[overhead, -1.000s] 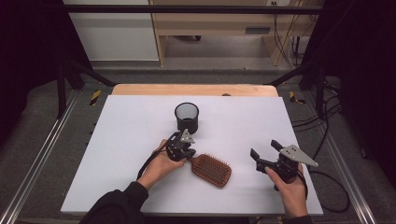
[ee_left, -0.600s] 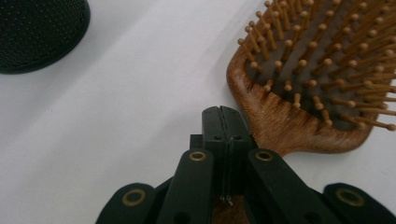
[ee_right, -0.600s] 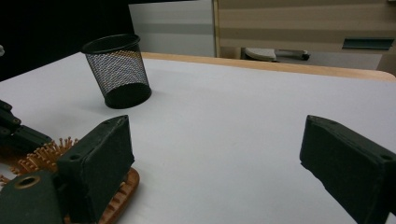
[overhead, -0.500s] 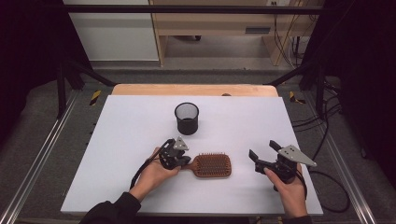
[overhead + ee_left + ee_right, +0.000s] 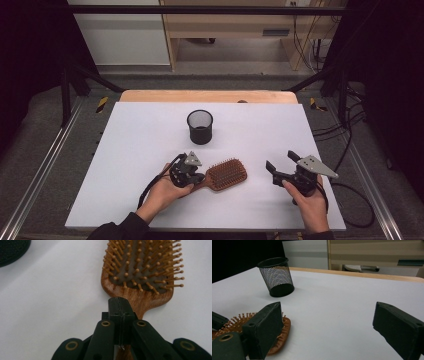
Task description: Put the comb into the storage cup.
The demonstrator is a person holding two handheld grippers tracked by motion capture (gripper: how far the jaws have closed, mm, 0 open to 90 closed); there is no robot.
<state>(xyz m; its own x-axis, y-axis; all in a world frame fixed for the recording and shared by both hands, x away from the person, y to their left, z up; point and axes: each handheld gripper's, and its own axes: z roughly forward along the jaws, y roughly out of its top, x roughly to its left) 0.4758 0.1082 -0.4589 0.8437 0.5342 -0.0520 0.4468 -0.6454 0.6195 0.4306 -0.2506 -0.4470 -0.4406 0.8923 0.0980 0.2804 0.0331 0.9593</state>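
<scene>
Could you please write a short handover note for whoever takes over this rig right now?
Left hand-held gripper: shut on the hairbrush by its handle; the brush lies bristles up on the table.
Right hand-held gripper: open, holding nothing, to the right of the brush.
Mesh cup: upright, farther back, nothing seen in it.
Done: brush gripped.
Left, probably: lift the brush and place it in the cup.

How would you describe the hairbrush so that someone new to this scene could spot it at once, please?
Start at the white table and find the black mesh cup near its middle. Nearer the person lies the wooden hairbrush, bristles up, its handle clamped in the left gripper. It is the one brown, bristled thing there.
</scene>
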